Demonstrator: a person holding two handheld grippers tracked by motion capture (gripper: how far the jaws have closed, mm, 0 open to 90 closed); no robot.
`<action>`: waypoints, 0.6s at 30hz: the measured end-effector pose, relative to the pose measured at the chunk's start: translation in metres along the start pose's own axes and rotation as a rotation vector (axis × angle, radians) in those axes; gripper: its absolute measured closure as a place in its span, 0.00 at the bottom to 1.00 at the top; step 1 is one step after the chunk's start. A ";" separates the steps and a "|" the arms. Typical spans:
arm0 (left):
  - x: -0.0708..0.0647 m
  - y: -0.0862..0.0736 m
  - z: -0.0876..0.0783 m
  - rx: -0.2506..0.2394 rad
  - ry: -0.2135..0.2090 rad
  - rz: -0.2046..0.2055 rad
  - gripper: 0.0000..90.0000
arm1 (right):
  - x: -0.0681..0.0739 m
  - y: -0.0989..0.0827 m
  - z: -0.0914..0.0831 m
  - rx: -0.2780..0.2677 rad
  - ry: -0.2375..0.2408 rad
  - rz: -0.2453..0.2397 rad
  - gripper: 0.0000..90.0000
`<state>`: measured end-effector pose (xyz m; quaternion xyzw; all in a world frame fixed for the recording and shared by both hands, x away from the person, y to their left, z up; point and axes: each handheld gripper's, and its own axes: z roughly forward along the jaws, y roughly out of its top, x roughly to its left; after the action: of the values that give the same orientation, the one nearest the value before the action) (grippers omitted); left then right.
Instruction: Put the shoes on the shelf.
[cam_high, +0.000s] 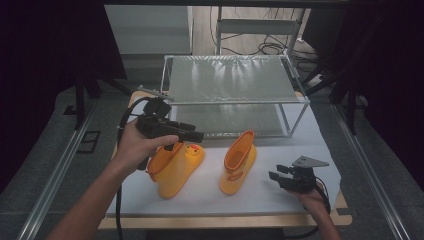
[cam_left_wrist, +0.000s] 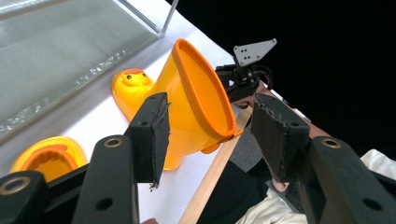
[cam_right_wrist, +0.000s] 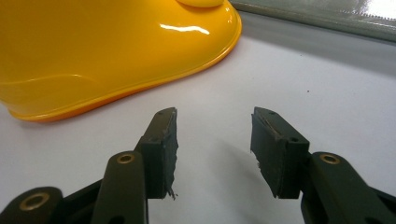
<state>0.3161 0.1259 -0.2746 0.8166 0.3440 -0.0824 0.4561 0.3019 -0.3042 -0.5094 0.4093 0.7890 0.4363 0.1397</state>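
On a white mat (cam_high: 280, 187) over a wooden table, before a wire-framed rack (cam_high: 235, 95) with ribbed clear shelves, stood two glossy yellow rubber boots. Left gripper (cam_high: 197, 136) hovered spread above the left boot (cam_high: 175, 167), holding nothing. Right gripper (cam_high: 274, 172) rested open, empty, beside the right boot (cam_high: 239, 162).

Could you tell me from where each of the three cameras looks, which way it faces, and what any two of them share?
High view: above the person's side, facing forward and down on the table, two yellow rubber boots and a wire shelf rack; both forearms show.
Left gripper view: rides the left gripper, looking between open jaws at the right boot and the right gripper.
Right gripper view: rides the right gripper, low over the white mat, facing the right boot.
Shared: all show the right boot.
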 end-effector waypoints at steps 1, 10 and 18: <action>0.000 0.002 0.002 0.005 -0.005 -0.003 0.53 | 0.000 0.000 0.000 0.002 0.000 0.003 0.57; -0.001 0.011 0.017 0.046 -0.009 -0.005 0.54 | -0.001 -0.001 0.001 0.009 -0.003 0.008 0.57; -0.001 0.017 0.036 0.080 -0.015 -0.008 0.54 | -0.001 -0.001 0.002 0.016 -0.005 0.008 0.57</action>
<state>0.3325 0.0905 -0.2830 0.8322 0.3403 -0.1040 0.4253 0.3033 -0.3039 -0.5116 0.4147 0.7906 0.4294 0.1366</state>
